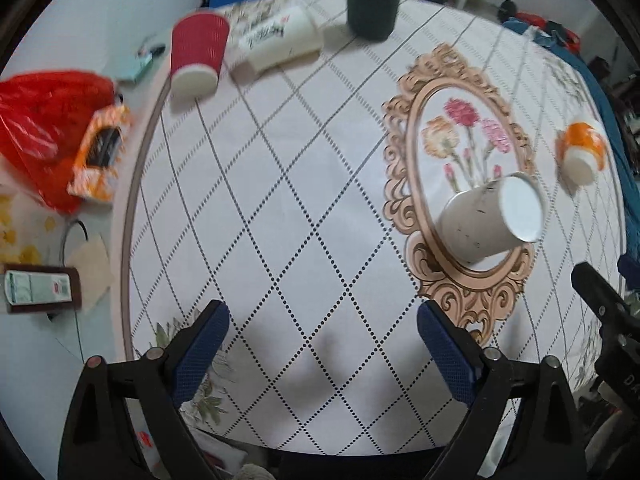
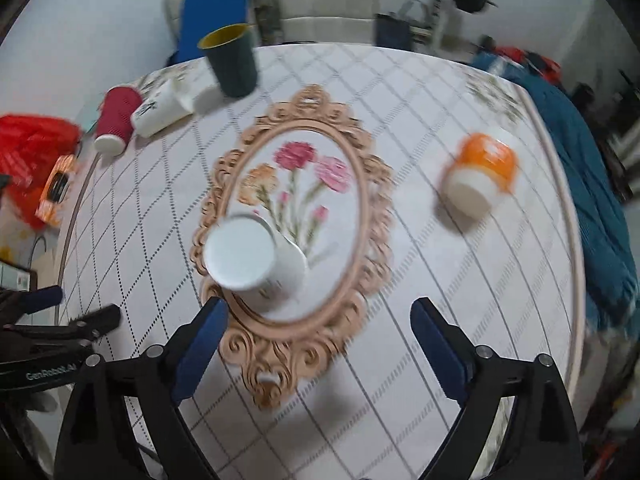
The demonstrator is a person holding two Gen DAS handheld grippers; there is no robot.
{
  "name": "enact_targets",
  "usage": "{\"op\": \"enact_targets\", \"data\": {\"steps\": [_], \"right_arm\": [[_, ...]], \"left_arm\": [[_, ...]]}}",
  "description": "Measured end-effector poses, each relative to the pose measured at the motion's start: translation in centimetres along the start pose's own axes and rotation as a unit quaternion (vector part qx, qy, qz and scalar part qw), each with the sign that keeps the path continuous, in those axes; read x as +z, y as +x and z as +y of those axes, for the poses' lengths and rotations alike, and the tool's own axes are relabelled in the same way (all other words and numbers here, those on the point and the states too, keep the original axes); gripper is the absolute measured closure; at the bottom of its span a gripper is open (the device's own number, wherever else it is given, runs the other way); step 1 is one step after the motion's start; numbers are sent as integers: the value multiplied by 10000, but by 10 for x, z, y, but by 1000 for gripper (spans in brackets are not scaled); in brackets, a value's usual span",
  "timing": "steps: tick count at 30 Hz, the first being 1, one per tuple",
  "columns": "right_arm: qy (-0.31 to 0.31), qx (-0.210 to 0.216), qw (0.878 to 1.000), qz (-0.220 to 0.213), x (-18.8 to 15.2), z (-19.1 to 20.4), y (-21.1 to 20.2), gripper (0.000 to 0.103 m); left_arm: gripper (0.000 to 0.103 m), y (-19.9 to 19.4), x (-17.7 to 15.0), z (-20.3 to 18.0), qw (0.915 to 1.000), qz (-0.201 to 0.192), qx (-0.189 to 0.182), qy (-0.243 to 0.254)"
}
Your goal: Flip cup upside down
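A white speckled paper cup [image 1: 486, 222] stands upside down on the floral oval of the tablecloth; it also shows in the right wrist view [image 2: 256, 260]. A dark green cup [image 1: 374, 0] [image 2: 232, 62] with a yellow inside stands upright at the far edge. A red ribbed cup [image 1: 198, 54] [image 2: 116, 120] and an orange cup [image 1: 582, 150] [image 2: 480, 172] stand upside down. A white printed cup [image 1: 276, 38] [image 2: 160, 110] lies on its side. My left gripper [image 1: 322, 344] is open and empty above the cloth. My right gripper [image 2: 320, 344] is open and empty, just short of the white cup.
The round table [image 1: 132, 184] has a patterned cloth. A red plastic bag [image 1: 44, 128] and an orange packet [image 1: 100, 152] lie off its left edge, with a boxed item [image 1: 38, 288] below. A blue cloth [image 2: 592, 184] lies along the right edge. A chair [image 2: 326, 0] stands behind.
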State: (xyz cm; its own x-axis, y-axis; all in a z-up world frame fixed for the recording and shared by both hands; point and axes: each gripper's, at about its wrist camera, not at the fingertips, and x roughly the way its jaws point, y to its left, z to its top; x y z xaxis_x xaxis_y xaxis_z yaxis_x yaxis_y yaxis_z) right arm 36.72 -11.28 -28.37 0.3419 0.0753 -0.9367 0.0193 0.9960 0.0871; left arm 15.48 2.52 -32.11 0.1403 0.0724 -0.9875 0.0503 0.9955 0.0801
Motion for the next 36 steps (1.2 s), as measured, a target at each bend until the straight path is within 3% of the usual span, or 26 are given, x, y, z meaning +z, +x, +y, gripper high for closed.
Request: {"op": "enact_targets", "data": {"steps": [2, 8, 19, 29, 36], "right_arm": [[137, -200, 9997, -48, -10, -5, -13, 7], [485, -458, 9975, -219, -36, -13, -53, 7], [501, -346, 9964, -588, -73, -9, -162, 7], [505, -294, 9915, -1162, -103, -15, -284, 5], [553, -207, 9895, -1322, -118, -17, -344, 4]], "left_arm": [[5, -21, 22, -12, 9998, -137, -80, 75], [5, -65, 16, -21, 9976, -538, -272, 330], [5, -176, -36, -18, 9886, -1440, -168, 405], [5, -257, -81, -15, 9841, -1734, -332, 176], [5, -295, -102, -19, 9816, -1868, -336, 218]]}}
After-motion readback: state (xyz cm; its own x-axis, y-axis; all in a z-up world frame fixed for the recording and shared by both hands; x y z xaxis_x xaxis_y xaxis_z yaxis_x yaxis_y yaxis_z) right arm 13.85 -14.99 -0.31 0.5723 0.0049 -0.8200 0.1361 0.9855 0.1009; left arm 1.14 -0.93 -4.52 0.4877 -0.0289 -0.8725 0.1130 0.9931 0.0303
